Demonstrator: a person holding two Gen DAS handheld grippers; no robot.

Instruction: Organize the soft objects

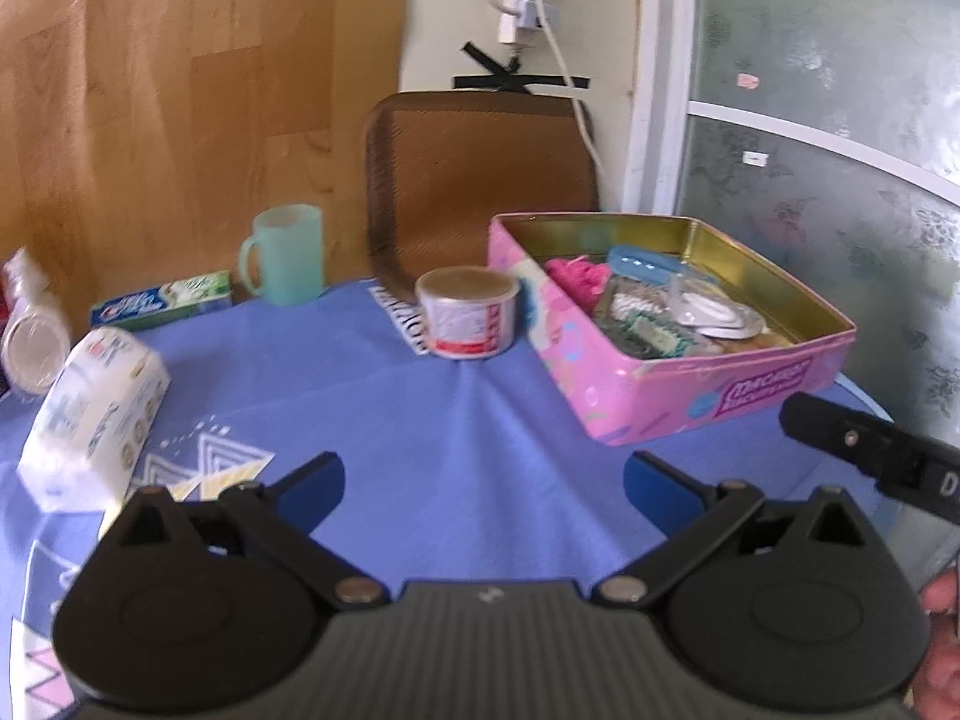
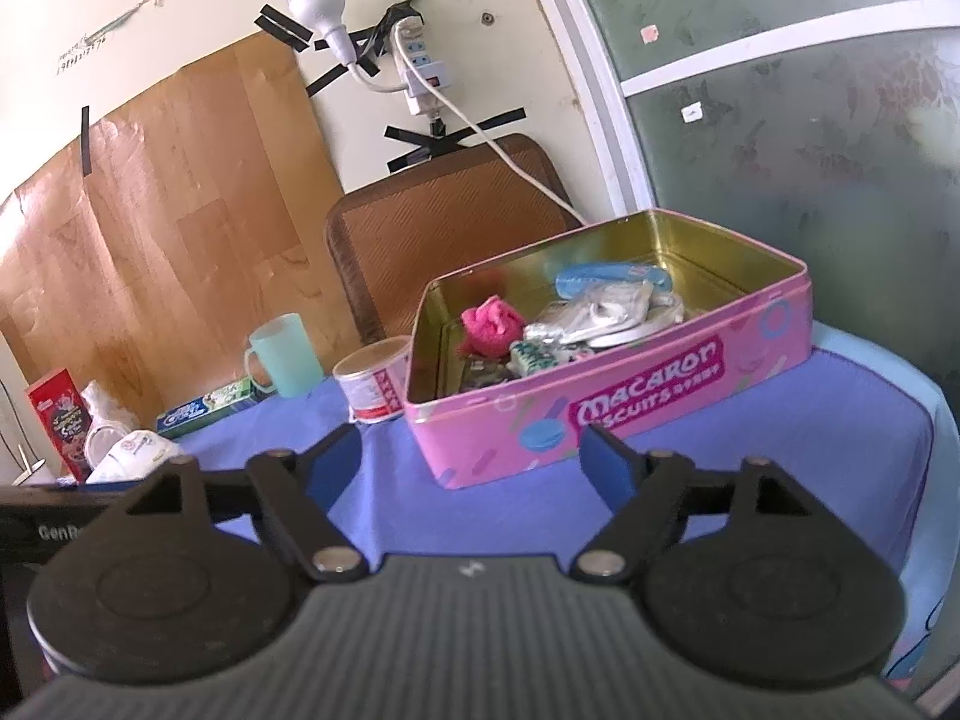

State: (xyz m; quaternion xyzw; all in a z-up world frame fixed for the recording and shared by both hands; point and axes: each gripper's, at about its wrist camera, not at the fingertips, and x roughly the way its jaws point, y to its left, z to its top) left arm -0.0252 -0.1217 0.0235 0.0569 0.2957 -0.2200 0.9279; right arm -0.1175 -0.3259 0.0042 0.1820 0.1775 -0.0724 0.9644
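A pink macaron tin (image 1: 690, 381) (image 2: 600, 414) stands open on the blue tablecloth at the right. It holds a pink soft puff (image 1: 576, 276) (image 2: 491, 325), a blue case (image 2: 612, 277) and several packets. A white tissue pack (image 1: 96, 414) (image 2: 135, 453) lies on the cloth at the left. My left gripper (image 1: 483, 486) is open and empty, low over the cloth in front of the tin. My right gripper (image 2: 474, 462) is open and empty, just before the tin's near wall. Part of the right gripper (image 1: 870, 450) shows in the left wrist view.
A round can (image 1: 468, 318) (image 2: 375, 384) stands beside the tin's left corner. A green mug (image 1: 285, 264) (image 2: 282, 354), a toothpaste box (image 1: 162, 306) (image 2: 204, 408), a plastic cup (image 1: 33, 330) and a red box (image 2: 60, 420) sit at the left. A brown chair back (image 1: 486, 180) stands behind.
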